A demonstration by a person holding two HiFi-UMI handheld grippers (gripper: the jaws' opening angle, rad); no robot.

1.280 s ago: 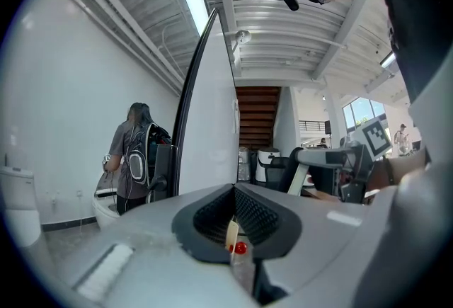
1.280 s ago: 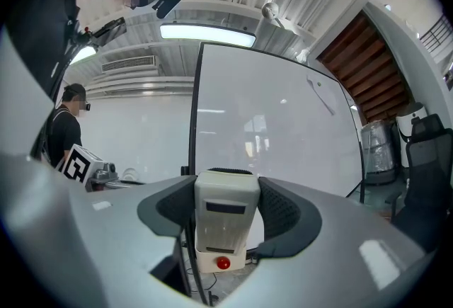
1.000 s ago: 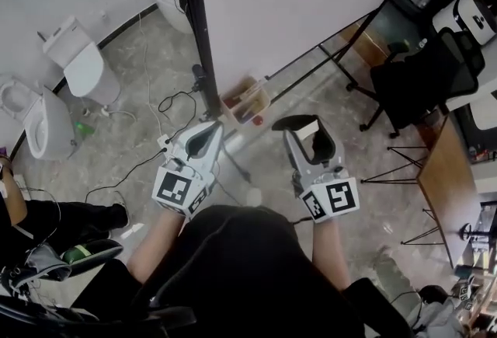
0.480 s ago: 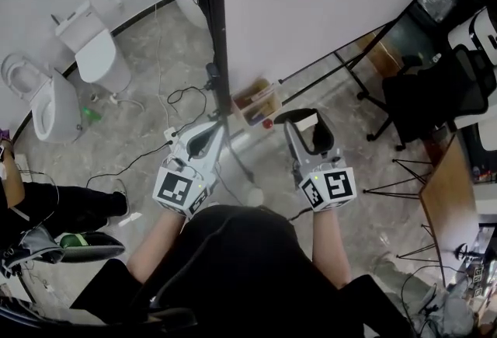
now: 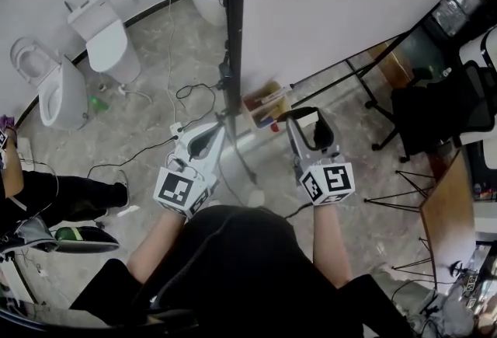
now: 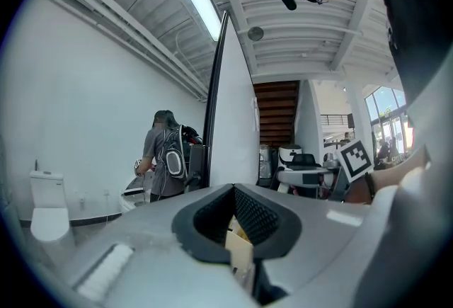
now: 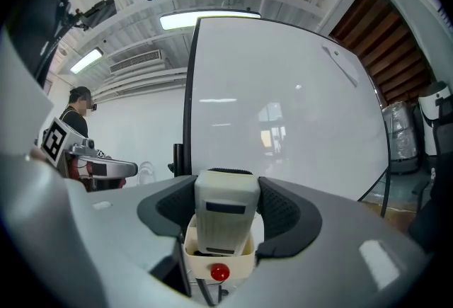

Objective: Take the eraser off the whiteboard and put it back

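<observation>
My right gripper (image 5: 304, 119) is shut on the cream eraser (image 5: 308, 129), which sits upright between the black pads. In the right gripper view the eraser (image 7: 225, 214) fills the gap of the right gripper (image 7: 226, 190), facing the big whiteboard (image 7: 283, 108). Just beneath it is the cream marker tray (image 7: 244, 265) with a red cap (image 7: 219, 272). From the head view the tray (image 5: 264, 102) hangs at the lower edge of the whiteboard (image 5: 334, 2), a little ahead of the eraser. My left gripper (image 5: 213, 128) is shut and empty, beside the board's black post (image 5: 233, 26). Its tips meet in the left gripper (image 6: 233, 190) view.
Cables (image 5: 186, 92) trail over the floor by the stand. White toilets (image 5: 109, 41) stand at the left wall. An office chair (image 5: 443, 103) and a wooden table (image 5: 446, 212) are to the right. A person with a backpack (image 6: 166, 158) stands behind the board.
Both grippers have come closer to the whiteboard's tray. The right one has sunk a little, still gripping the eraser.
</observation>
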